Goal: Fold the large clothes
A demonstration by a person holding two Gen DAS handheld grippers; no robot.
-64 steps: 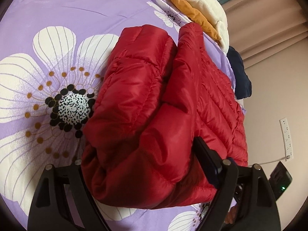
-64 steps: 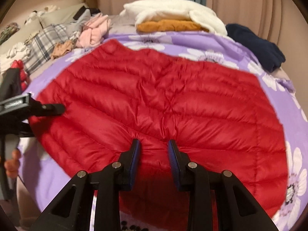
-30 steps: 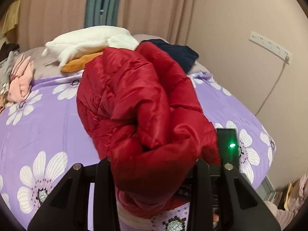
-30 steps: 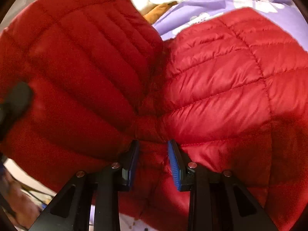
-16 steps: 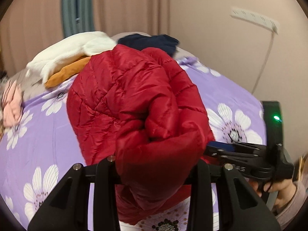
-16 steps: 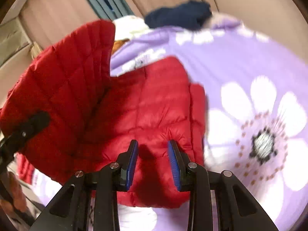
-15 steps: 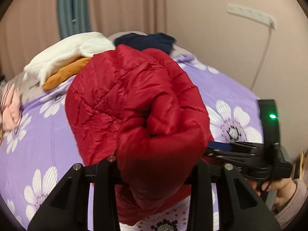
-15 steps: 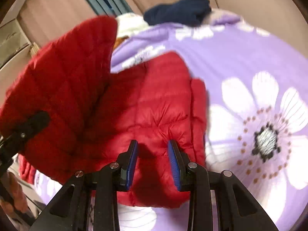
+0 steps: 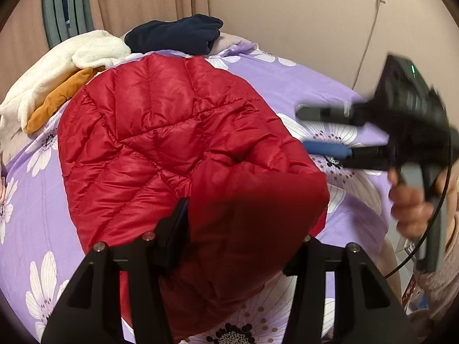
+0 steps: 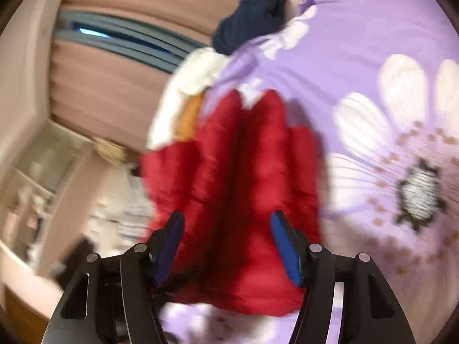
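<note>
We are looking over a purple flowered bedspread [image 9: 301, 77] where a red puffer jacket [image 9: 160, 132] is lying folded in a bundle. Our left gripper [image 9: 243, 229] is opening its jaws, with the jacket's near fold bulging between them. To the right, our right gripper [image 9: 324, 132] is opening too, its jaws holding nothing, just beside the jacket.

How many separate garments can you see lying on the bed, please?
4: red jacket in the middle; white fleece, orange garment beneath it, and navy garment at the far edge. Others may be hidden.
</note>
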